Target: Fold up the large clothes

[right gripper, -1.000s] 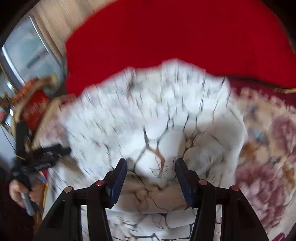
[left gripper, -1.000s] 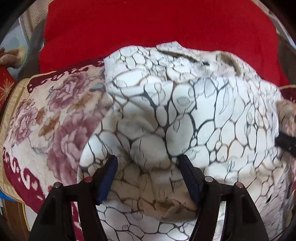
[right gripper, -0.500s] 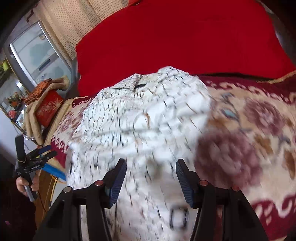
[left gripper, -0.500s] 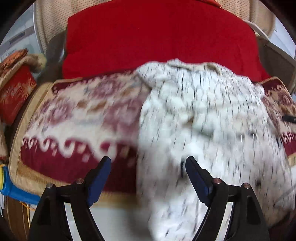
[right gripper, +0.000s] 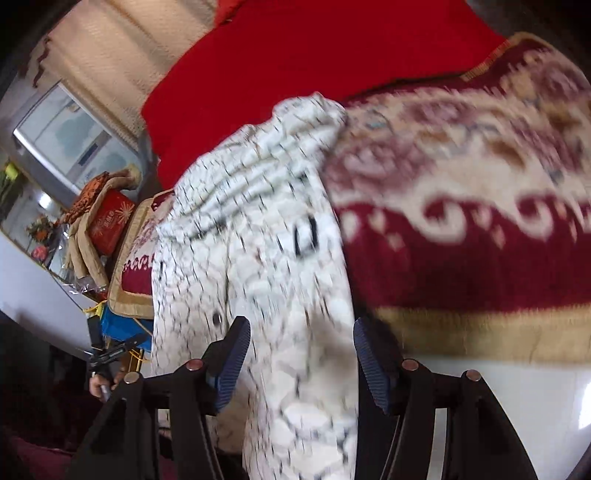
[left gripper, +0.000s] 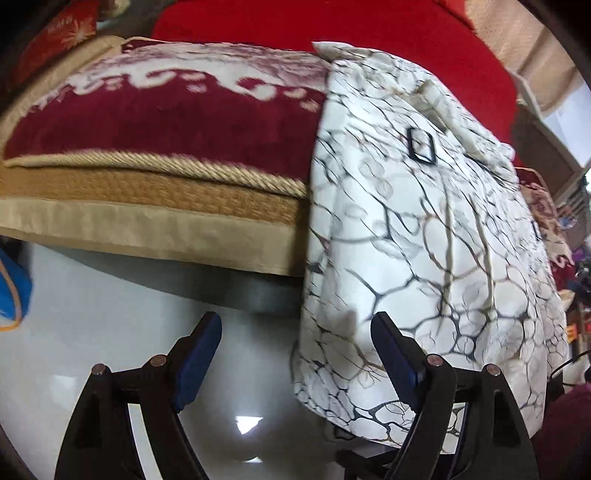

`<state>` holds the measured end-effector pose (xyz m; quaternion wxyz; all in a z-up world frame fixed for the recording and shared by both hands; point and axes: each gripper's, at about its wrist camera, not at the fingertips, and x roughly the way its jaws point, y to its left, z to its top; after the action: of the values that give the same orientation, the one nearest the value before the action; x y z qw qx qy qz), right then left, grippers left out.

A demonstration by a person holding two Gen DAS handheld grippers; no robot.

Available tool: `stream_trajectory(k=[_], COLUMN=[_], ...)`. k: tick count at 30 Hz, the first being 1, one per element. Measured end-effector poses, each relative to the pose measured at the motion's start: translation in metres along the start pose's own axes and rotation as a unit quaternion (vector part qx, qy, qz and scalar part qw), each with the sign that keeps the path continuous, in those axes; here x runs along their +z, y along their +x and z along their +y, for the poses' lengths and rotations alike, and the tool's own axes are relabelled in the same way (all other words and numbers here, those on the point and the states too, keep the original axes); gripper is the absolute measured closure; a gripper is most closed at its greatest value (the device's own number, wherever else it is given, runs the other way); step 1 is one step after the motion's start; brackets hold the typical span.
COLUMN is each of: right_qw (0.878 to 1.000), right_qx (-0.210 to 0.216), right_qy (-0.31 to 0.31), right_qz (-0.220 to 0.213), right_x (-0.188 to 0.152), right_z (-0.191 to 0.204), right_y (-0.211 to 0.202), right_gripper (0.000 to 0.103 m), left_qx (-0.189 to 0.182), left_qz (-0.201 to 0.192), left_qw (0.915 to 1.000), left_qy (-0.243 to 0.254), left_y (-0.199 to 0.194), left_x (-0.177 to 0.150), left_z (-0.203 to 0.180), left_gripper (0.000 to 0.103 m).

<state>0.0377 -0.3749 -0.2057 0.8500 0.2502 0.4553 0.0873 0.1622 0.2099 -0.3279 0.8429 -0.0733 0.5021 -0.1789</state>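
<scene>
A large white garment with a dark crackle print (left gripper: 424, 229) lies over the front edge of a sofa seat and hangs down toward the floor. It also shows, blurred, in the right wrist view (right gripper: 280, 280). My left gripper (left gripper: 299, 354) is open, low in front of the seat, with the garment's hanging left edge between its right finger and the gap. My right gripper (right gripper: 299, 358) is open, with the hanging cloth between its fingers, not pinched.
The sofa seat has a maroon and cream floral cover (left gripper: 166, 110) with gold rope trim, and a red back cushion (left gripper: 332, 22). A glossy white floor (left gripper: 110, 332) lies below. A blue object (left gripper: 11, 288) sits at the left. Cluttered shelves (right gripper: 92, 229) stand at the far left.
Both grippers have pulled back and dropped from over the garment on the seat to below the seat's front edge. The garment now hangs over that edge.
</scene>
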Motion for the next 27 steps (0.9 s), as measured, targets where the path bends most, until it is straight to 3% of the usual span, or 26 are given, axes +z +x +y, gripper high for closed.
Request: stream_trajectory(k=[2,4,7,10,13,16,18,19,20,22,24,25,26,27], right_qw=[1.0,1.0,0.999,0.998,0.997,0.999,0.999,0.999,0.999,0.999,0.998,0.997,0.997,0.997], right_qx=[-0.002,-0.011,-0.021,-0.021,0.0,-0.015,-0.011,-0.016,-0.018,-0.011,0.004,0.004,0.001,0.0], right_qy=[0.007,0.012,0.028,0.046,0.049,0.02,0.003,-0.011,-0.022,-0.042,-0.057,-0.063,-0.064,-0.061], right_qz=[0.011,0.02,0.036,0.049,0.061,0.047,0.041,0.038,0.038,0.032,0.032,0.039,0.047,0.056], right_x=[-0.015,-0.029,-0.043,-0.051,-0.054,-0.053,-0.052,-0.051,-0.05,-0.049,-0.048,-0.047,-0.047,-0.046], right_z=[-0.006,-0.011,-0.022,-0.03,-0.025,-0.01,-0.001,0.006,0.01,0.021,0.031,0.035,0.037,0.038], right_y=[-0.001,0.002,0.01,0.02,0.028,0.029,0.029,0.027,0.026,0.021,0.019,0.021,0.024,0.027], right_gripper=[0.041,0.041,0.041,0.041,0.039,0.04,0.049,0.06,0.068,0.071,0.071,0.071,0.07,0.068], left_qx=[-0.022,-0.047,-0.076,-0.101,-0.129,-0.146,-0.152,-0.157,-0.169,-0.185,-0.179,-0.174,-0.165,-0.152], left_qz=[0.001,0.013,0.015,0.024,0.033,0.029,0.016,0.011,0.014,0.022,0.018,0.02,0.026,0.035], left_qw=[0.9997,0.9986,0.9953,0.9903,0.984,0.9828,0.9839,0.984,0.9826,0.9803,0.9821,0.9829,0.9837,0.9844], left_qy=[-0.005,-0.023,-0.059,-0.093,-0.118,-0.11,-0.092,-0.084,-0.075,-0.066,-0.055,-0.056,-0.067,-0.081], left_y=[0.01,0.023,0.034,0.042,0.049,0.056,0.057,0.057,0.057,0.059,0.056,0.057,0.059,0.057], left_x=[-0.006,-0.009,-0.015,-0.02,-0.024,-0.025,-0.022,-0.023,-0.022,-0.019,-0.021,-0.021,-0.022,-0.024], left_z=[0.003,0.005,0.015,0.022,0.025,0.022,0.017,0.014,0.01,0.004,-0.002,-0.003,-0.002,0.001], left_gripper=[0.039,0.048,0.041,0.018,0.016,0.016,0.018,0.034,0.06,0.074,0.074,0.068,0.037,0.019])
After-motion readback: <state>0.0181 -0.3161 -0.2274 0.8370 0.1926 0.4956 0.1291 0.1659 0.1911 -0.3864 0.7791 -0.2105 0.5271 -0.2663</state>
